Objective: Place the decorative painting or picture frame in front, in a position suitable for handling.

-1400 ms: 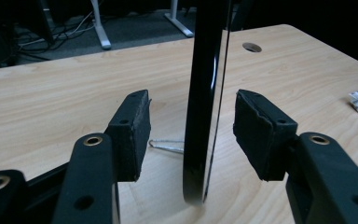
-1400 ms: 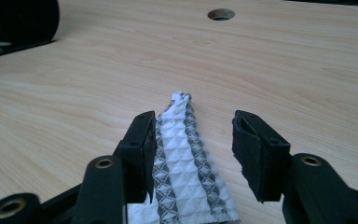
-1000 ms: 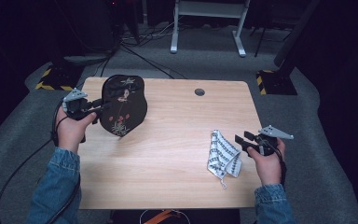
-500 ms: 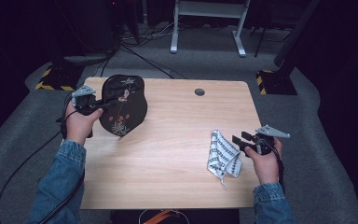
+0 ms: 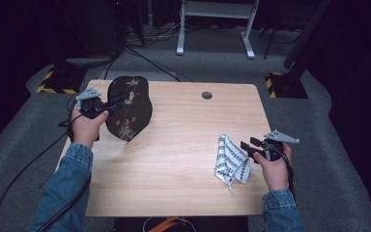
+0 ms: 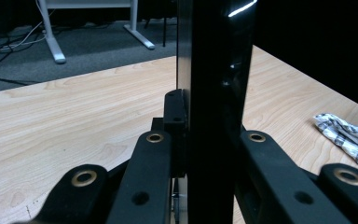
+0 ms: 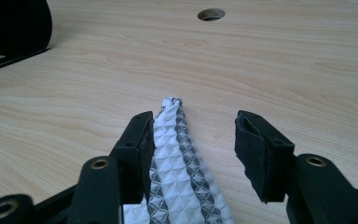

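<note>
The left gripper (image 5: 113,102) has just closed its jaws on the rim of the black tray (image 5: 130,108), tilted up at the table's (image 5: 183,125) far left. The right gripper (image 5: 247,149) stands open over the checked cloth (image 5: 231,162) near right; next it likely must pinch that cloth

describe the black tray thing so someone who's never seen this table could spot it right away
Start at the wooden table and go to its far left corner. There the left gripper is shut on the rim of a glossy black tray with a small flower pattern. The only other loose item is a white-and-grey patterned cloth.
</note>
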